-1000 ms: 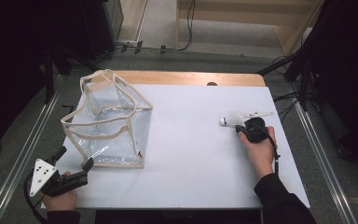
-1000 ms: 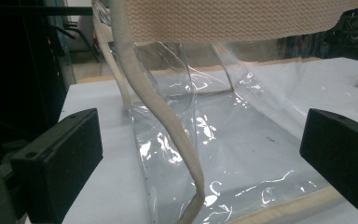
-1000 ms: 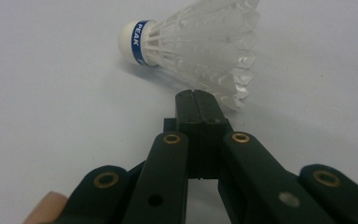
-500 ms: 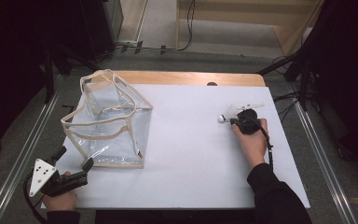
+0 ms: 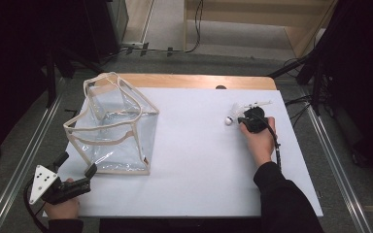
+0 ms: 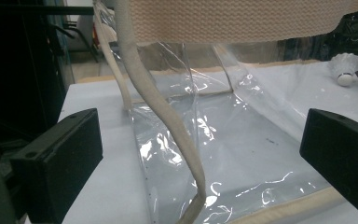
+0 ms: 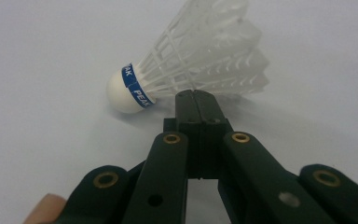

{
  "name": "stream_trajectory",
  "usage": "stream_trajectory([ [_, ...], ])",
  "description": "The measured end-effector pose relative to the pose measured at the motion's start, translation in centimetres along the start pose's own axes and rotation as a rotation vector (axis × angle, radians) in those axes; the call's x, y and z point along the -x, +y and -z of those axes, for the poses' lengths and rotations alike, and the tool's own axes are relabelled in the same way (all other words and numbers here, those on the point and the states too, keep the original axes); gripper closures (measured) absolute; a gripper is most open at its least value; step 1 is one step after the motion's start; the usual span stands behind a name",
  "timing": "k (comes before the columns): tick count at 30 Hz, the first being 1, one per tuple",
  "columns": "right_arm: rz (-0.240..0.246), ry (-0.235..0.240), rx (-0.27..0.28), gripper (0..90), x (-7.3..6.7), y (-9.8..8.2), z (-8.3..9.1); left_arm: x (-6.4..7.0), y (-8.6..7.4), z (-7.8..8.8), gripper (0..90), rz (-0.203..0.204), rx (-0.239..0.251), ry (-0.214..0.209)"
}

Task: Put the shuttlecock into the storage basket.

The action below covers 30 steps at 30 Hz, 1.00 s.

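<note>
A lab or test room. A white-topped table (image 5: 194,179) stands between metal rails (image 5: 24,160). Cables (image 5: 194,29) cross the grey floor (image 5: 175,63) behind.

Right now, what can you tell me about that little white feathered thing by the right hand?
It is a shuttlecock: a rounded white cork nose, a blue band printed PEAK, and a skirt of white plastic-looking ribs and vanes. It is tipped on its side, nose to the left in the right gripper view. The right gripper has its jaws shut on the lower edge of the skirt. In the high view it sits at the right of the white table, apart from the clear bag.
</note>
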State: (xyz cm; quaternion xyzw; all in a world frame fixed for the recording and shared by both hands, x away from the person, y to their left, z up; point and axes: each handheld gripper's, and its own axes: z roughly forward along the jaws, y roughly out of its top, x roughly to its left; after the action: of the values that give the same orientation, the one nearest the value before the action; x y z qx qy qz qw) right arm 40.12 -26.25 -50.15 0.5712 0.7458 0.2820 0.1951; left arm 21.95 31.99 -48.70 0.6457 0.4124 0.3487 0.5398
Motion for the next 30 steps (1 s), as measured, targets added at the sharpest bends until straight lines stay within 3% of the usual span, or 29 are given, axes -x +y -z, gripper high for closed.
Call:
stream_trajectory([
  [11,0.048,0.001,-0.006,88.1,-1.6,2.0,-1.5,-0.1,0.0,0.1,0.0,0.009,0.003,-0.003],
  [25,0.07,0.052,0.012,88.2,-3.4,3.8,-2.9,-0.2,0.0,0.1,0.0,0.018,0.007,-0.008],
  [30,0.102,0.067,0.016,88.1,-4.3,4.4,-3.1,-0.3,0.0,0.1,0.0,0.019,0.009,-0.008],
])
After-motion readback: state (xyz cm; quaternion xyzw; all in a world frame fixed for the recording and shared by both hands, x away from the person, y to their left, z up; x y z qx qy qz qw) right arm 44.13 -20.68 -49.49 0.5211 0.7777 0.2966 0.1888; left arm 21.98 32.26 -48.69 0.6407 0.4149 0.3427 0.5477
